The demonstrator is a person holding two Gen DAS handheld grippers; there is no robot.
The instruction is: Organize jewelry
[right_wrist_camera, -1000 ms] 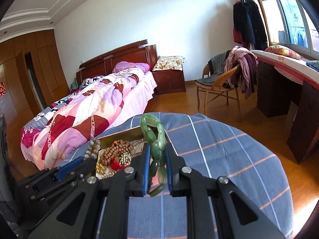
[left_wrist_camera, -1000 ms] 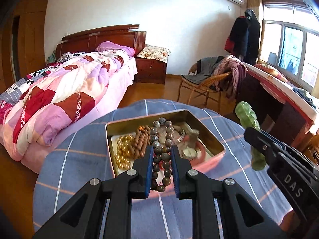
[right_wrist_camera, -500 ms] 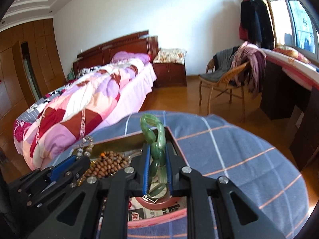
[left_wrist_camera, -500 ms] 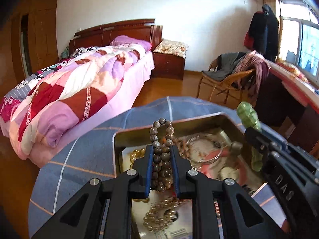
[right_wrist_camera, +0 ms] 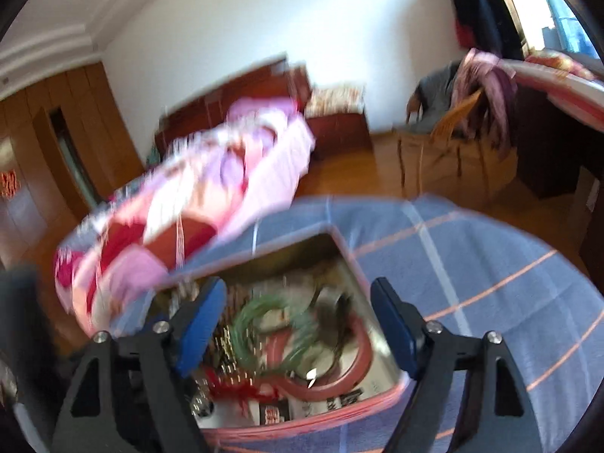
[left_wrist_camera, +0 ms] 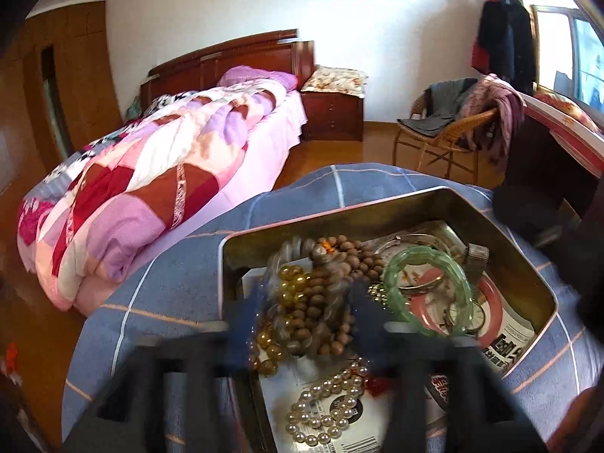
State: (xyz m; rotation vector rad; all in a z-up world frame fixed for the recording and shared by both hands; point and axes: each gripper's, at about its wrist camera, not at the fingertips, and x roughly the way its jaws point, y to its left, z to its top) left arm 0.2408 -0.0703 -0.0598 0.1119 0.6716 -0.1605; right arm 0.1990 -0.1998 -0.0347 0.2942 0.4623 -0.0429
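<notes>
A gold metal tin (left_wrist_camera: 415, 197) stands on the blue checked cloth and holds several bracelets. My left gripper (left_wrist_camera: 305, 313) hangs low over its left half, blurred, with its jaws opening. A dark bead bracelet (left_wrist_camera: 328, 302) sits loose between the fingers on top of brown and amber beads (left_wrist_camera: 290, 283). A pearl bracelet (left_wrist_camera: 324, 407) lies nearer me. A green bangle (left_wrist_camera: 426, 290) rests in the tin's right half. My right gripper (right_wrist_camera: 298, 324) is above the tin (right_wrist_camera: 341, 243), jaws opening wide, and the green bangle (right_wrist_camera: 264, 324) lies free below them.
The round table's blue cloth (right_wrist_camera: 472, 264) extends to the right of the tin. Beyond it stand a bed with a pink patchwork quilt (left_wrist_camera: 151, 188), a wicker chair draped with clothes (left_wrist_camera: 453, 128) and a dark desk (left_wrist_camera: 558, 158) by the window.
Both grippers sank toward the tin and opened. The left let go of the dark bead bracelet and the right let go of the green bangle; both pieces now lie in the tin.
</notes>
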